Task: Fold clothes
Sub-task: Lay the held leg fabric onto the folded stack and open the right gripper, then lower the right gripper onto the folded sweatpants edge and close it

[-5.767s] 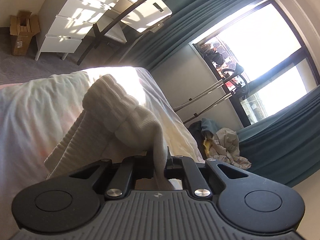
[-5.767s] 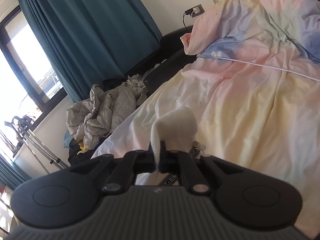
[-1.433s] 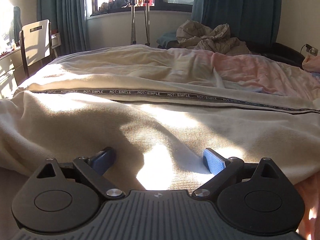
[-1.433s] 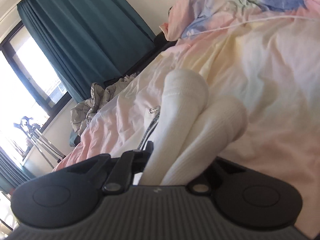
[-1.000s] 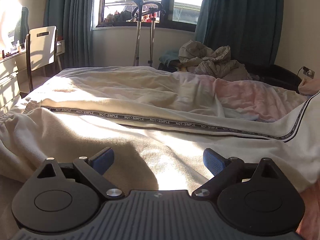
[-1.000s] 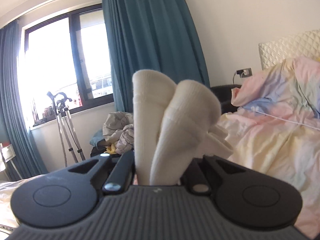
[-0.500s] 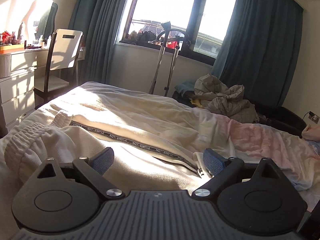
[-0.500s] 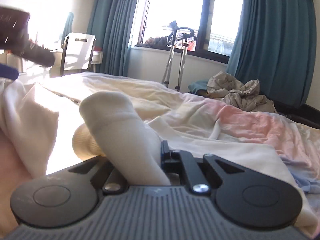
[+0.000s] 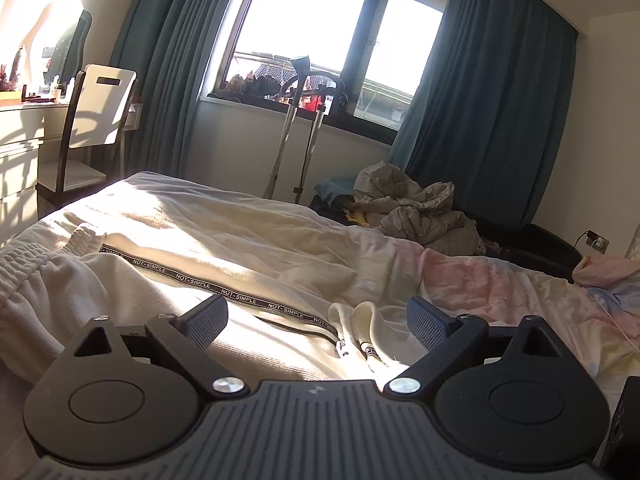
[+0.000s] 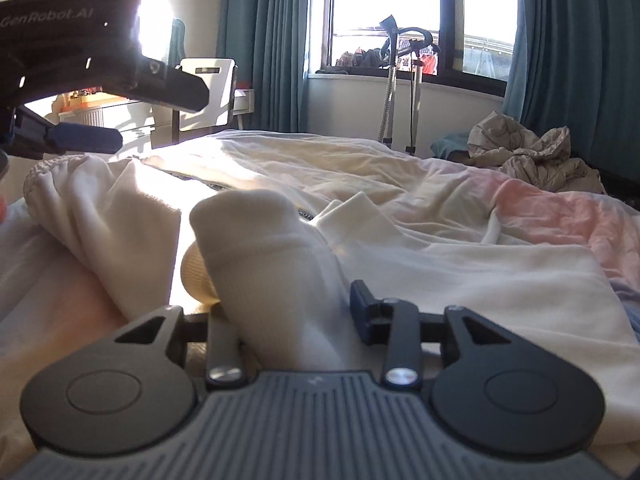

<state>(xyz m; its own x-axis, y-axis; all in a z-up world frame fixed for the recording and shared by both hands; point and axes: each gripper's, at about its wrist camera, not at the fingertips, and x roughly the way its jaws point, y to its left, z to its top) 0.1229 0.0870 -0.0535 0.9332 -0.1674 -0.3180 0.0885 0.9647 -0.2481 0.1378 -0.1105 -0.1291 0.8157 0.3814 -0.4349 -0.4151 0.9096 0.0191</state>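
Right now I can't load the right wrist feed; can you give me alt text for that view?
The right gripper has just been opening, and a cuffed end of the cream trousers stands loosely between its jaws on the bed. The left gripper hangs open at upper left, with the teal-curtained window behind.

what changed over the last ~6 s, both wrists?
The right gripper carried the cuff end of the cream ribbed sweatpants over onto the garment on the bed; its jaws have just been opening, cuff between them. The left gripper let go of its end earlier and stays open. Pastel duvet unchanged.
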